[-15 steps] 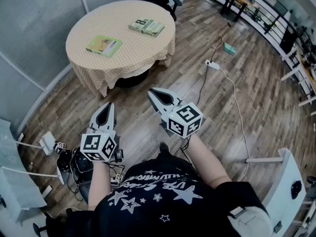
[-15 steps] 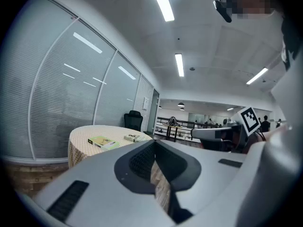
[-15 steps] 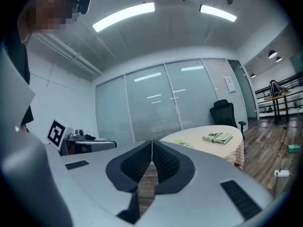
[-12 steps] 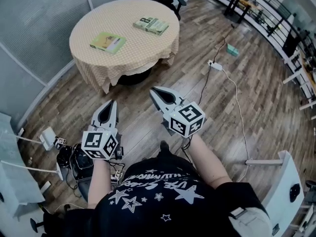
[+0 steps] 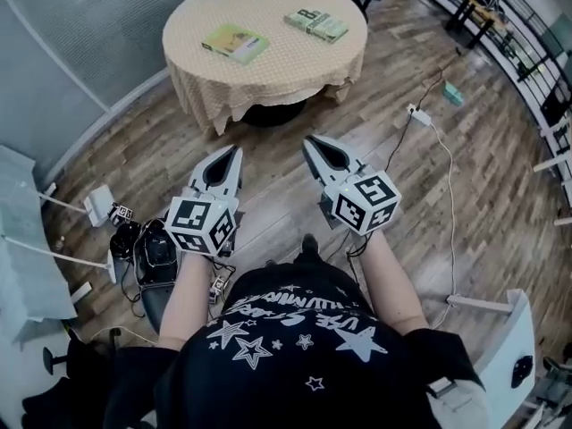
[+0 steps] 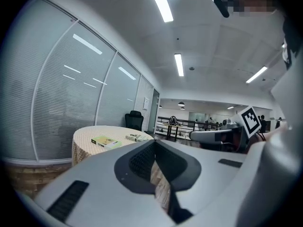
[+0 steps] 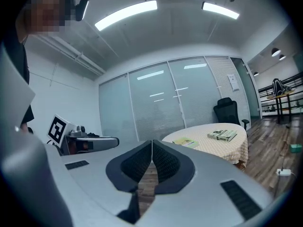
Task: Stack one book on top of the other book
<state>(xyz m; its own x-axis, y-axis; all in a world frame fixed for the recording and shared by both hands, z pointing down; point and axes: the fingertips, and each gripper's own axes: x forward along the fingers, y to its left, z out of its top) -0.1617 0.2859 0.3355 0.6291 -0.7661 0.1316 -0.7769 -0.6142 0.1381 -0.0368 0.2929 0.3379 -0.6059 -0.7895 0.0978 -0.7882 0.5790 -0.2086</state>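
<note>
On the round table (image 5: 268,65), a yellow-green book (image 5: 235,43) and a white-and-green book (image 5: 316,25) were laid apart; short of that table, the left gripper (image 5: 236,151) and right gripper (image 5: 307,139) were held empty, jaws pressed together.

A round desk (image 5: 268,65) under a beige checked cloth stands on a dark wood plank floor (image 5: 487,195), close to a curved wall of glass panels (image 5: 80,25) with blinds. A black office chair (image 7: 229,111) sits behind the desk. Long strip lights (image 6: 160,3) cross the white ceiling. A white power strip (image 5: 417,113) lies with its cable on the floor, right of the desk.
</note>
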